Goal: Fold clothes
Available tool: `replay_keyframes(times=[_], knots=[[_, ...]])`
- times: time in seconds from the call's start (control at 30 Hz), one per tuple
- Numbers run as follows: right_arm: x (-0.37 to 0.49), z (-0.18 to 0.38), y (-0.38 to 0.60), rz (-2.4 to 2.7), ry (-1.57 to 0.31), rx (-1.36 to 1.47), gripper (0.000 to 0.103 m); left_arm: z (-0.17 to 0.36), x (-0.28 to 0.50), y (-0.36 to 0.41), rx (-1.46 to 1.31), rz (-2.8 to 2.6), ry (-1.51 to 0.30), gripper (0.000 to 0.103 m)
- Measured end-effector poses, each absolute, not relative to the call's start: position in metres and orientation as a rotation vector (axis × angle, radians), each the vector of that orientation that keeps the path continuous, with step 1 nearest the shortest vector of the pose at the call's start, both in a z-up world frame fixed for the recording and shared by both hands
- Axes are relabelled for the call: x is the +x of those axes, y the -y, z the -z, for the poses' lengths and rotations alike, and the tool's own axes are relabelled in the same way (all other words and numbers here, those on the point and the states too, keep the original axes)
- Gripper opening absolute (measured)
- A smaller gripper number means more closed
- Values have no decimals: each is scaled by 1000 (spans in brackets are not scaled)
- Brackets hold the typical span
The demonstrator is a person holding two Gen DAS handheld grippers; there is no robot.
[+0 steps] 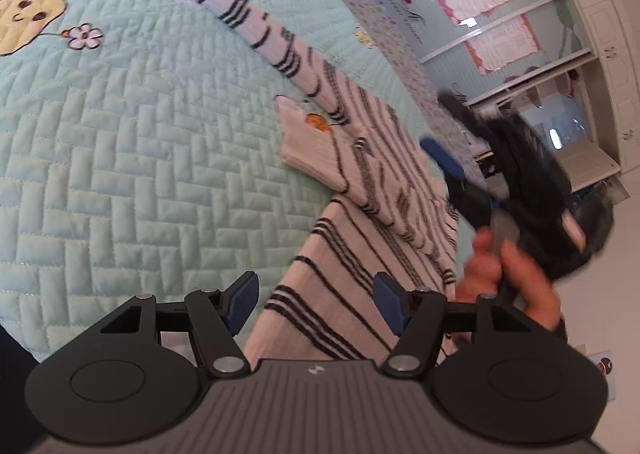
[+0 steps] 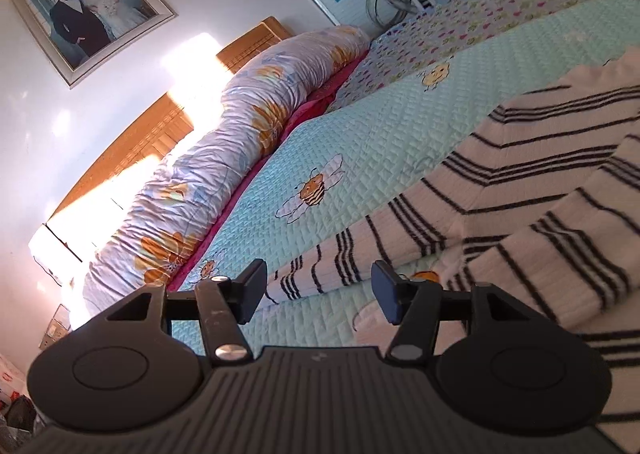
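A white sweater with black stripes [image 1: 360, 246] lies spread on the mint quilted bedspread [image 1: 120, 158]. One long sleeve [image 1: 248, 18] stretches toward the upper left. My left gripper [image 1: 316, 302] hovers open over the sweater's near edge, with nothing pinched. At the right of the left wrist view a hand [image 1: 504, 270] holds the right gripper, blurred, with one blue finger [image 1: 444, 162] above the sweater. In the right wrist view the right gripper [image 2: 320, 288] stands open just short of the sleeve [image 2: 320, 270], its pads touching nothing. The sweater's folded body [image 2: 540, 182] lies to its right.
A rolled floral duvet [image 2: 248, 126] runs along the wooden headboard [image 2: 132, 146] at the bed's far side. A framed photo [image 2: 88, 10] hangs on the wall. Shelves and cupboards [image 1: 592, 66] stand beyond the bed. The bedspread [image 2: 360, 142] carries embroidered bees.
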State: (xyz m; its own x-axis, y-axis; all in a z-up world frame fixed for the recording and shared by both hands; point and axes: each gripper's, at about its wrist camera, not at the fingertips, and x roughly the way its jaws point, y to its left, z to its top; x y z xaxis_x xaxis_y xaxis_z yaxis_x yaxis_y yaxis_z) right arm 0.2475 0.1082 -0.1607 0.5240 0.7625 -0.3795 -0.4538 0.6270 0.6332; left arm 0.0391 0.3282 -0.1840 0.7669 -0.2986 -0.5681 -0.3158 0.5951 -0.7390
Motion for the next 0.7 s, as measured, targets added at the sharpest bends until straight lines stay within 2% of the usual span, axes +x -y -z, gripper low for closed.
replay_keyframes(times=[0.2,0.3,0.4,0.6,0.63,0.7], knots=[[144,155,38,-513,-643,312,61,164,40,-294,-866,102,-695,66],[94,176,104,-288,-732,201,61,155,45,-262,-793,177,-705,66],[54,201,155,-191,-822,301,61,148,52,-229,-740,245,-724,66],[26,237,179,-156,-888,379,60,136,59,-184,-648,325,-761,66],[26,242,180,-157,-902,398,58,135,59,-179,-644,331,-761,66],[26,247,181,-165,-914,420,39,134,59,-172,-643,338,-764,66]])
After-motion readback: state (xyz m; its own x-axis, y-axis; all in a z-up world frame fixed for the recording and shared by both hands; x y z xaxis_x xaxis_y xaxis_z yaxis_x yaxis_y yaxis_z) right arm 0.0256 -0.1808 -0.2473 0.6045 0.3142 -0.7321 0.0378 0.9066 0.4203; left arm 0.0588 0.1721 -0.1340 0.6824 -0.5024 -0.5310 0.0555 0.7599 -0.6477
